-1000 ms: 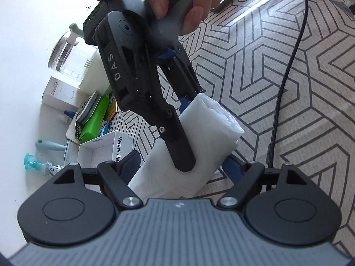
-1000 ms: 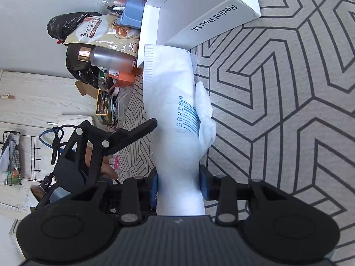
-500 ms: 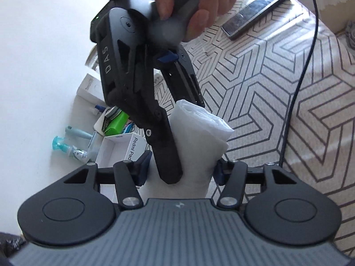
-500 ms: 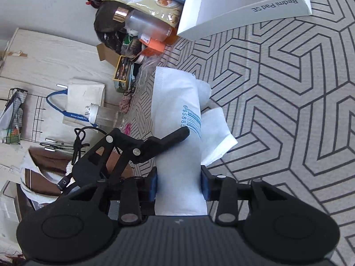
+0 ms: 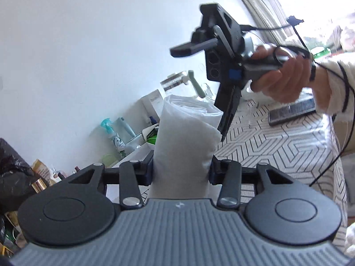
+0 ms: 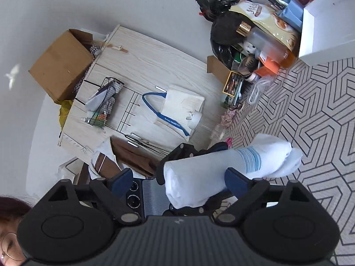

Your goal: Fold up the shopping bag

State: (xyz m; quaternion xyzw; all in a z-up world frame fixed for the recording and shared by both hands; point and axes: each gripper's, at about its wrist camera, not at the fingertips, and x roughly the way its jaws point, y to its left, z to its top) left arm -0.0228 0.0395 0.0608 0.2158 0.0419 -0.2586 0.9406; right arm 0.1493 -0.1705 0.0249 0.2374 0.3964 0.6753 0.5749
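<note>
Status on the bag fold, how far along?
Done: the shopping bag is already a compact white roll. In hand: the left gripper is clamped on it, lifted off the patterned table; the right gripper is open, with the roll lying across its gap in its own view. Left: setting it down.

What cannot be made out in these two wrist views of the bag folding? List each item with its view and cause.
1. Left wrist view: the lower end of the shopping bag, hidden behind the body of the left gripper.
2. Left wrist view: whether the right gripper touches the bag; its fingers end at the bag's edge.
3. Right wrist view: the left gripper's fingers, covered by the bag.
4. Right wrist view: the bag's blue print, too small to read.
</note>
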